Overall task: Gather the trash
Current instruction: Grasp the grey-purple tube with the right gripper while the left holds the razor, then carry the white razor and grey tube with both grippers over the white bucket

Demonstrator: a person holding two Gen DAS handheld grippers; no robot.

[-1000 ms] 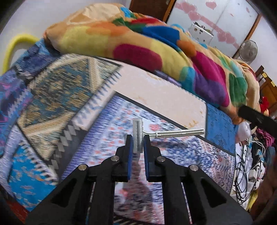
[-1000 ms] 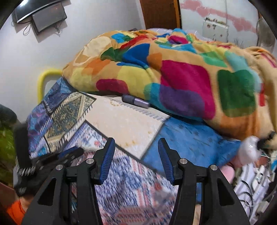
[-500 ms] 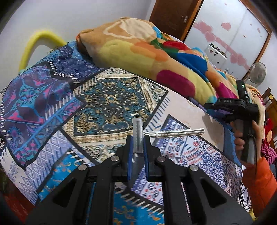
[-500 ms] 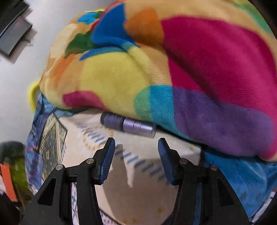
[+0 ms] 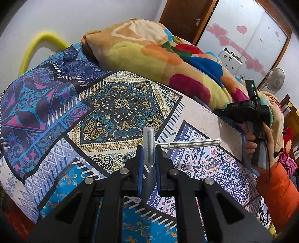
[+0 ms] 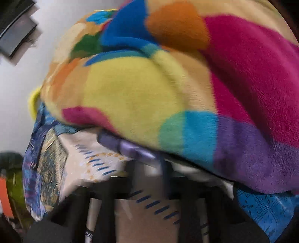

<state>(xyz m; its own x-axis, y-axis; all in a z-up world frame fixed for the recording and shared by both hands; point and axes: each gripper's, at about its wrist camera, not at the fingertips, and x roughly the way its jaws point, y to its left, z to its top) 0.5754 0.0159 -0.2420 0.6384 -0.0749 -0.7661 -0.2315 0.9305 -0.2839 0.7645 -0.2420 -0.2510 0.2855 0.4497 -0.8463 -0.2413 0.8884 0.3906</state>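
Holding a disposable razor (image 5: pixel 194 144), the left gripper (image 5: pixel 148 151) has its jaws drawn narrow and clamped on the razor's clear-capped head. The head stands upright between the blue pads and the ribbed white handle sticks out level to the right. Razor and gripper are raised above a patchwork bedspread (image 5: pixel 119 104) printed in blue, purple and cream panels.

A multicoloured fleece blanket (image 5: pixel 149 54) is heaped along the far side of the bed, its lower edge lying on the bedspread. A yellow padded bar (image 5: pixel 37 44) curves up behind the bed on the left. A brown door (image 5: pixel 186 16) and a standing fan (image 5: pixel 274 78) show against the back wall.

At the right of the left wrist view, a hand (image 5: pixel 256 138) in an orange sleeve (image 5: pixel 276 188) grips the handle of the right gripper, whose nose points at the blanket's lower edge.

The right wrist view is heavily blurred. The right gripper (image 6: pixel 152 162) sits low on the cream panel with its jaws closing, the fingers drawn in close together. A purple-grey cylinder (image 6: pixel 127 147) lies on the bedspread, tucked half under the blanket's edge, its near end just at the fingertips. Whether the pads press on the cylinder cannot be told through the blur
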